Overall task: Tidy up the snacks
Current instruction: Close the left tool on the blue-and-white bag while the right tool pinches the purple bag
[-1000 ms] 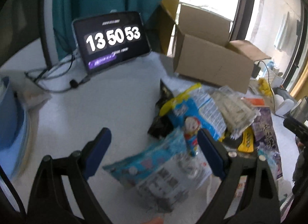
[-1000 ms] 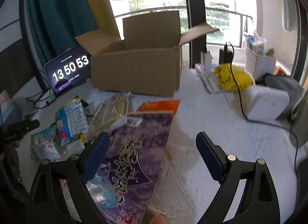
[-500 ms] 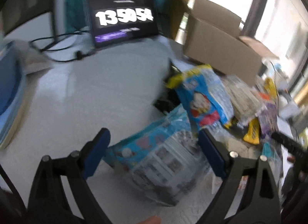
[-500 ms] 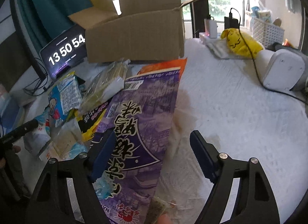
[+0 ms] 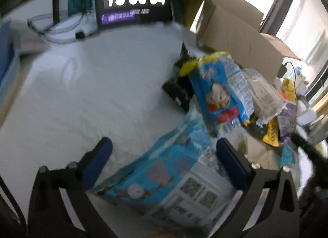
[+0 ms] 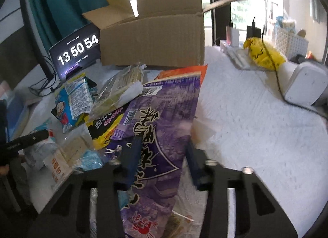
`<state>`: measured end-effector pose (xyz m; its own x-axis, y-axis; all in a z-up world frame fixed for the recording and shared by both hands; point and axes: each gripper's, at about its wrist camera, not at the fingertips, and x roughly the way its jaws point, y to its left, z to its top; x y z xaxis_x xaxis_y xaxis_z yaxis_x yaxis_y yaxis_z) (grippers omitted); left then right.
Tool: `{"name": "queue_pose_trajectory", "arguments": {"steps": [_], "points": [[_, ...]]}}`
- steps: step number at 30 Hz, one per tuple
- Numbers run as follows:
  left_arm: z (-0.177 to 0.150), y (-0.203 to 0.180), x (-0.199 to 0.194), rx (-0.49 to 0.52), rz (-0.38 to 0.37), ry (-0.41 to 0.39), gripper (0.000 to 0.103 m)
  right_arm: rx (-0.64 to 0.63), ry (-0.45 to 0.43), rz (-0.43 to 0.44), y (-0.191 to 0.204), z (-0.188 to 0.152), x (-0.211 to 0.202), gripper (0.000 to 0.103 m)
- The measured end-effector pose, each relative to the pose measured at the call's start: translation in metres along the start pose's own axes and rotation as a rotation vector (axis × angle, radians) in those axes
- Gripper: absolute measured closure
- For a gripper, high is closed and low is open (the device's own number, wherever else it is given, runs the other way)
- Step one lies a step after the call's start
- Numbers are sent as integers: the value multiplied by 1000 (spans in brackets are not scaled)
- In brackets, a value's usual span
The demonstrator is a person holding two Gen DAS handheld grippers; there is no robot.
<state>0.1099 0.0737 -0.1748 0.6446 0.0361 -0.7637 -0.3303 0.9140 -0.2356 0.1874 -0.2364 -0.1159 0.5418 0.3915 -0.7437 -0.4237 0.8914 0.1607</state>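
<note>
The purple snack bag (image 6: 162, 127) lies on the white table (image 6: 256, 131) at the right edge of the snack pile, its top pointing to 12 o'clock toward the open cardboard box (image 6: 151, 39) behind the heap. It looks light, crinkly and slick – a thin film pouch that will buckle and not stay flat, so I judge its lower flat body or a sealed edge the safest place to pinch. The right gripper (image 6: 162, 160) has just been closing, and its blue pads now straddle the bag's lower half; the pads look to be against the film, though whether they press firmly I cannot say.

The left gripper (image 5: 162, 164) has just been opening and stands spread wide over a light-blue packet (image 5: 164, 174) at 6 o'clock in its view (soft, flat, equally slippery) – not touching it, holding nothing.
</note>
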Motion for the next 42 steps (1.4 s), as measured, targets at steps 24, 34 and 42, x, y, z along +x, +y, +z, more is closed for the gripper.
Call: {"name": "queue_pose_trajectory", "arguments": {"steps": [24,34,42], "points": [[24,-38,-40,163,-115,-117,37,26,-193,-69,-36,38,-57,100],[58,-47,-56,200,-123,-225,37,5,-234,-75,-36,58,-64,102],[80,-62,-58,245,-152,-272,37,-15,-181,-96,-39,68,-47,102]]}}
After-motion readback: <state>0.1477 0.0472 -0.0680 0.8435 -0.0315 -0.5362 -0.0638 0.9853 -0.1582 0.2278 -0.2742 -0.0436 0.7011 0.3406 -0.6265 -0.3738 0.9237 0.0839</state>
